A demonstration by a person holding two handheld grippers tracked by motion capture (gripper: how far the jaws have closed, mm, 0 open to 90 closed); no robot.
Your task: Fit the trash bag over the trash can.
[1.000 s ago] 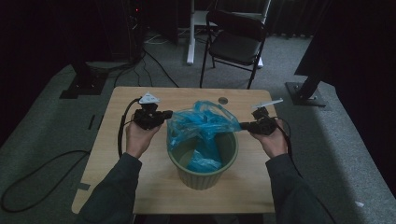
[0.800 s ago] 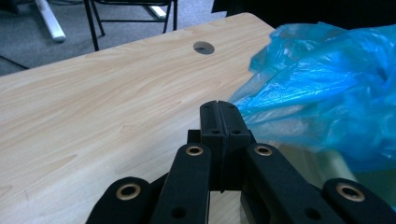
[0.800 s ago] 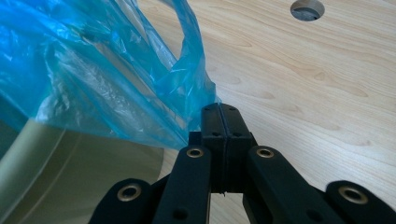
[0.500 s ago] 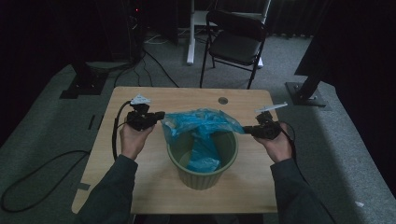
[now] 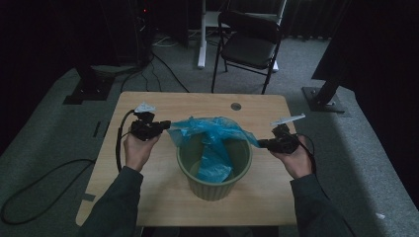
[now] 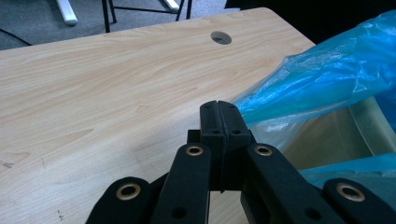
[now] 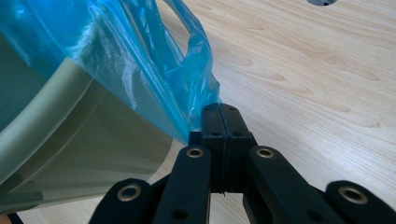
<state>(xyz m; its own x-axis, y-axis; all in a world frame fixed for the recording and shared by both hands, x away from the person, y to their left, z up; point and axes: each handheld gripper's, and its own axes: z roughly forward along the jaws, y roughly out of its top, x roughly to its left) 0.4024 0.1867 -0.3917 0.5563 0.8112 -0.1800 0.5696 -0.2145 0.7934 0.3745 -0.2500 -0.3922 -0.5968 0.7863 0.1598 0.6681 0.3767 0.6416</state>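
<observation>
Compared with a second ago, the two grippers are set farther apart, and the blue bag (image 5: 212, 133) is drawn wider across the mouth of the green bin (image 5: 215, 170). Its upper edge is now stretched past the rim on both sides, while the lower part hangs down inside the bin. From this it is judged that the bag is being opened out so that its edge can be folded over the rim; that fold is not yet made on either side.

The left gripper (image 6: 218, 109) is seen with its jaws pressed together on a corner of the bag, just beside the bin's left rim. The right gripper (image 7: 220, 112) is likewise clamped on the opposite edge of the film, close against the bin's outer wall. Both are held above the table (image 5: 148, 197).

The far edge of the bag is hard to make out behind the bunched film. How much plastic is caught between each pair of jaws is hidden. The bin's base is covered by the bag.
</observation>
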